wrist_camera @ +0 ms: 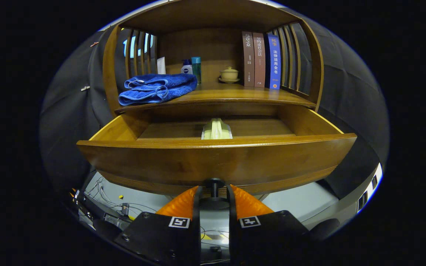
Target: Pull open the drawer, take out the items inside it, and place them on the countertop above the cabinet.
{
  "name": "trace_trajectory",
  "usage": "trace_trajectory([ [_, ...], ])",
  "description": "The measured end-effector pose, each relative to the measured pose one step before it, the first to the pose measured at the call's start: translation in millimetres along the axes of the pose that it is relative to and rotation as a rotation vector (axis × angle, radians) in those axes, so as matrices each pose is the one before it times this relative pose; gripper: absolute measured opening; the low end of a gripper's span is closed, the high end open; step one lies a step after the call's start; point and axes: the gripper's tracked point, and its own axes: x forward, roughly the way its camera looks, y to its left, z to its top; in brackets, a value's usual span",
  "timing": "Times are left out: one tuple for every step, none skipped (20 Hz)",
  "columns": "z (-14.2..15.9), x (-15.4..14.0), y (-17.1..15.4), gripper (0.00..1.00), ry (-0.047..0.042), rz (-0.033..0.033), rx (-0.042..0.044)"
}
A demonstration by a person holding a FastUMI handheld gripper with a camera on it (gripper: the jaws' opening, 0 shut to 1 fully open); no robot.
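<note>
Drawer (213, 159) stands pulled well out from under the cabinet's countertop (235, 96), its front panel bowed toward the camera and its inside open to view. The tongs (214, 194) sit low at that front panel with the dark knob (214, 183) between their two fingers; the fingers are drawn close on either side of the knob's stem and look to be clamped on it, though the exact contact is hard to make out.

Judged from this, the pulling-open step is at or near its end, and taking things out has not begun. One pale item (216, 130) lies on the drawer floor near the middle, just behind the front panel; what it is cannot be told. The next move calls for letting go of the knob, lifting the tongs over the front panel, and coming down on that item with the fingers spread wide enough to straddle it.

On the countertop, a folded blue towel (156, 88) takes up one end, with two small bottles (192, 69) behind it, a lidded cup on a saucer (229, 74) toward the back, and upright books (261, 60) at the other end. Bare wood between towel and books, toward the front edge, looks the likeliest landing place. The raised front panel is the chief obstacle to the reach.
</note>
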Motion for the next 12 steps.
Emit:
trace_trajectory([
  [-2.80, -4.42, 0.51, 0.34, 0.00305, 0.00158, -0.00049],
  [-2.86, -4.45, -0.17, 0.34, 0.00385, -0.00093, -0.00282],
  [-2.42, -3.78, -0.75, 0.34, 0.00471, -0.00124, -0.00306],
  [-3.34, -3.37, 0.35, 0.34, 0.00385, 0.00062, -0.00104],
  [-1.86, -2.92, 0.09, 0.34, 0.00330, 0.00184, 0.00173],
  [-1.83, -3.21, -0.64, 0.34, 0.00227, 0.00081, 0.00452],
  [-2.30, -3.00, -0.55, 0.34, 0.00329, -0.00012, 0.00394],
  [-1.77, -2.46, -0.20, 0.34, 0.00288, -0.00026, 0.00327],
  [-1.77, -2.22, -0.82, 0.34, 0.00241, -0.00007, 0.00255],
  [-1.72, -1.47, -1.34, 0.34, 0.00283, -0.00098, 0.00132],
  [-1.82, -1.53, -1.15, 0.34, 0.00355, -0.00051, 0.00234],
  [-1.50, -0.85, -0.64, 0.34, 0.00195, 0.00087, 0.00359],
])
